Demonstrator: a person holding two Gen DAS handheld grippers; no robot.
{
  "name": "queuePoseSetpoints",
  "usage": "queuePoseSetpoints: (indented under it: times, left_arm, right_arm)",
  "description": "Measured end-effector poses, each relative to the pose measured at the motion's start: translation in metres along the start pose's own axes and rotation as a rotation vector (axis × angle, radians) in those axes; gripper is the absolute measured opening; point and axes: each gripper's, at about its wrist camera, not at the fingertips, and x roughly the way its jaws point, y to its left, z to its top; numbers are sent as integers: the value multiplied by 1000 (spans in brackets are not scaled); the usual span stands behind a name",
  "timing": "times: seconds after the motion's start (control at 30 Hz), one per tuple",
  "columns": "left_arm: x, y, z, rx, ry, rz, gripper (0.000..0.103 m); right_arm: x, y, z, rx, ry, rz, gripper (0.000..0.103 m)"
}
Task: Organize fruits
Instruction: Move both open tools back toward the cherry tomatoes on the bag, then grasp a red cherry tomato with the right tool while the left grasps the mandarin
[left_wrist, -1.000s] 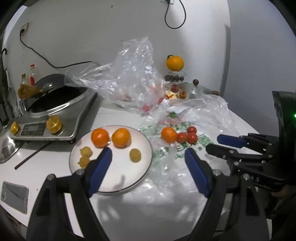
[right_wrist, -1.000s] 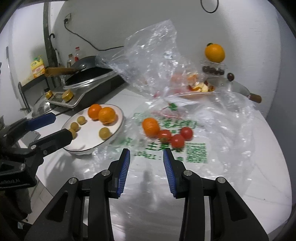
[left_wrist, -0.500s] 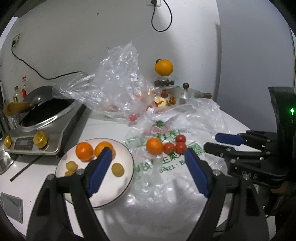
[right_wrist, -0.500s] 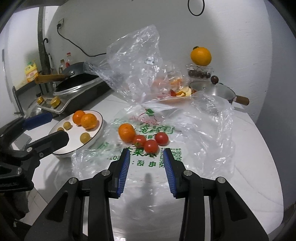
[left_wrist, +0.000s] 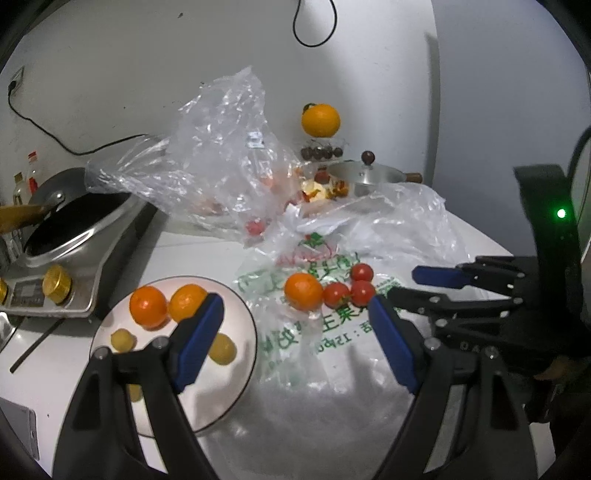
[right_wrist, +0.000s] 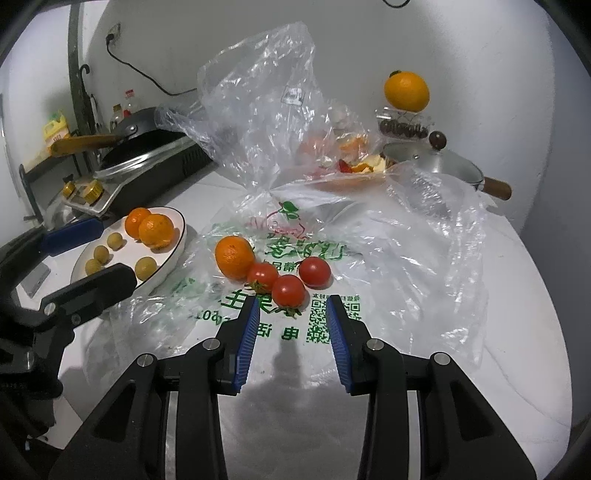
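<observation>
An orange (right_wrist: 234, 257) and three cherry tomatoes (right_wrist: 288, 289) lie on a flat printed plastic bag (right_wrist: 332, 332). They also show in the left wrist view: the orange (left_wrist: 303, 291) and the tomatoes (left_wrist: 337, 294). A white plate (left_wrist: 236, 376) holds two oranges (left_wrist: 147, 306) and several small yellow fruits (left_wrist: 122, 339). My right gripper (right_wrist: 291, 321) is open and empty, just short of the nearest tomato. My left gripper (left_wrist: 295, 325) is open wide and empty, above the plate's right rim and the bag.
A crumpled clear bag (right_wrist: 266, 110) with fruit and peel stands behind. A wok on a cooker (left_wrist: 66, 229) is at the left. A small lidded pot (right_wrist: 436, 162) and an orange on a clear box (right_wrist: 406, 90) stand at the back right by the wall.
Both grippers have moved closer to the fruit on the bag. The right gripper's fingers now sit just before the nearest tomato. Both stay open.
</observation>
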Motion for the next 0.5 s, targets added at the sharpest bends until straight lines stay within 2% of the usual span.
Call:
queuePoseSetpoints:
  times: [0.5]
  left_arm:
    - [25,8,-4,5,19,-19,82]
  right_arm:
    - [41,4,10,-30,96,-9,39]
